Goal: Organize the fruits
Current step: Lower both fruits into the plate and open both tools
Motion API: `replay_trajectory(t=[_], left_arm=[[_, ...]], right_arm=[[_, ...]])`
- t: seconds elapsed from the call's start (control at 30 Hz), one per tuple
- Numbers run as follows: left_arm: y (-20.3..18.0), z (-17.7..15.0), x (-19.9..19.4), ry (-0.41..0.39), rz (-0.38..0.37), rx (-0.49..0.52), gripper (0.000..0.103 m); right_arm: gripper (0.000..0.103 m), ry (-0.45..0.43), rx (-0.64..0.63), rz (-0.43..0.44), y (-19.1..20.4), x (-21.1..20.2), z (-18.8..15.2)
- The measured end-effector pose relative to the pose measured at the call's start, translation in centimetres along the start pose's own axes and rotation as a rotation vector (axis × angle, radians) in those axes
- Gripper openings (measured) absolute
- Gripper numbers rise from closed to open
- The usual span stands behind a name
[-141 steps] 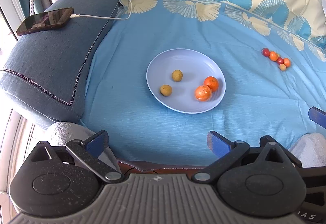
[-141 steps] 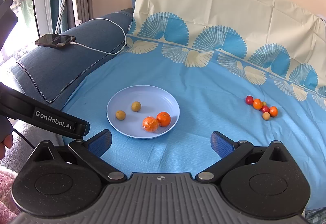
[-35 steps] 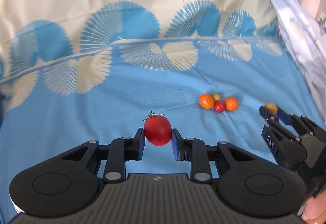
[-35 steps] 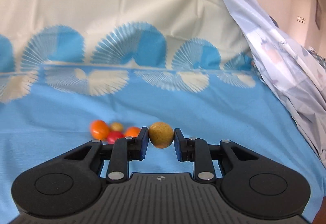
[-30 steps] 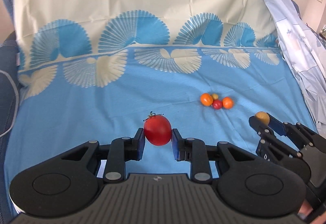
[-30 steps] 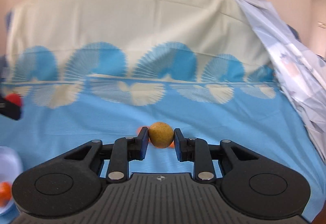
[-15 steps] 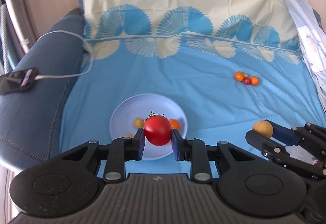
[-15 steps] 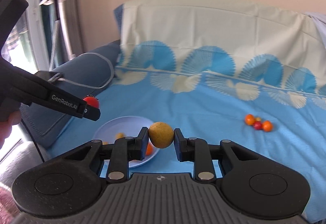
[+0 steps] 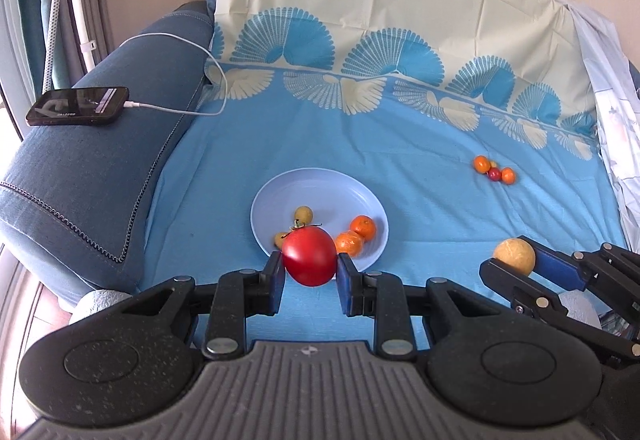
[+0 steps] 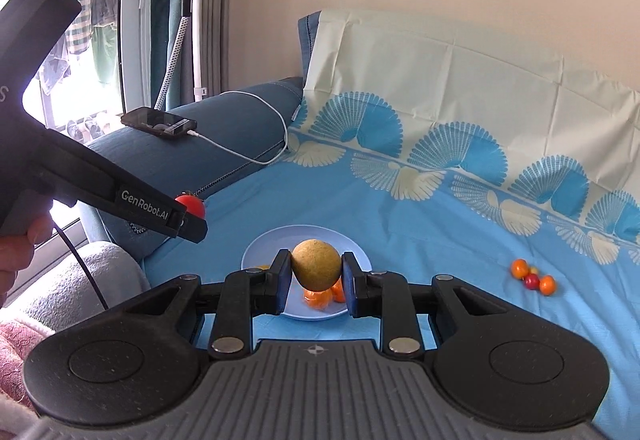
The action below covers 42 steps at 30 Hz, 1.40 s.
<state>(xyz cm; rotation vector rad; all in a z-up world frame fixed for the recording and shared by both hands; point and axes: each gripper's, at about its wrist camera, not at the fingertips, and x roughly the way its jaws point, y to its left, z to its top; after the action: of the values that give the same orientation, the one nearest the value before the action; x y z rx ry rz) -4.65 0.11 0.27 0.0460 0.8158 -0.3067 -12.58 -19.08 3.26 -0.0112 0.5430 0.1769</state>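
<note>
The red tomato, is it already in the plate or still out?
Out: the left tool holds the red tomato, not resting in the plate.

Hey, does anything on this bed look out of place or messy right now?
Yes: a small cluster of cherry tomatoes lies loose on the blue sheet, well apart from the plate that holds the other fruit. A phone charging on the sofa arm isn't fruit-related. Nothing looks spilled or damaged.

Red tomato (image 9: 309, 256), tan-yellow fruit (image 10: 316, 264). Pale blue plate (image 9: 320, 183) with orange (image 9: 363, 227) and yellowish fruits. Sheet (image 9: 400, 167): sky blue, cream top, blue-and-cream fan pattern. Dark blue sofa arm (image 9: 80, 159), black phone (image 9: 78, 111), white cable (image 9: 192, 51).
</note>
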Motion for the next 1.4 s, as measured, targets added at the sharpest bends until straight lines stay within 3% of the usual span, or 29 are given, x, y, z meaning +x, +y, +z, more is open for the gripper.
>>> replay_trajectory(t=[0.7, 1.4], left_arm=[[0.5, 0.3, 0.5, -0.006, -0.001, -0.025, 0.03], [2.8, 2.4, 5.5, 0.067, 0.057, -0.076, 0.03]], right_arm=[[0.028, 0.034, -0.009, -0.016, 0.3, 0.7, 0.1], [0.028, 0.117, 0.044, -0.023, -1.1, 5.2, 0.4]])
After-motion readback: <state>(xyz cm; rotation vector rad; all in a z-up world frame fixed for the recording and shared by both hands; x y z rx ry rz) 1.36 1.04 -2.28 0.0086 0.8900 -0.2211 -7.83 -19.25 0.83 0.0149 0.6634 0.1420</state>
